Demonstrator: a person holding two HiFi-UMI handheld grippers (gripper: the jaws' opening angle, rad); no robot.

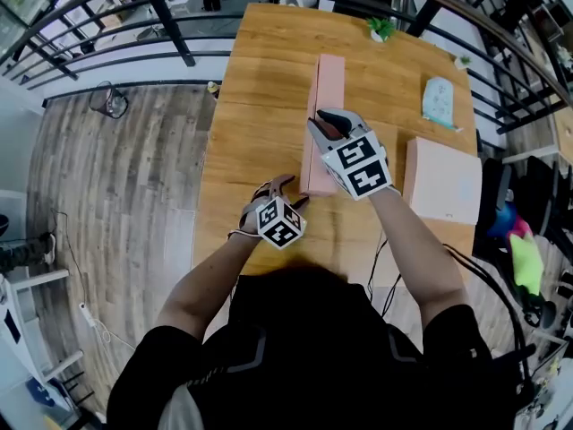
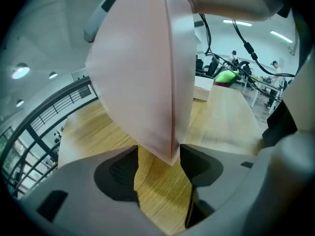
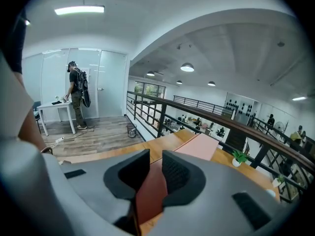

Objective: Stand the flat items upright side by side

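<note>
Pink board clamped by right gripper.

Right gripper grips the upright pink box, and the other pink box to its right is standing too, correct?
No: the other pink box lies flat on the table, as the head view shows. The right gripper does grip the upright pink box.

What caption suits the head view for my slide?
Right gripper holds a flat pink box on its edge at the wooden table.

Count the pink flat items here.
2 clearly: an upright pink item at mid-table, pinched by the right gripper, and a flat pink item near the right edge of the table. The upright one may hide another.
</note>
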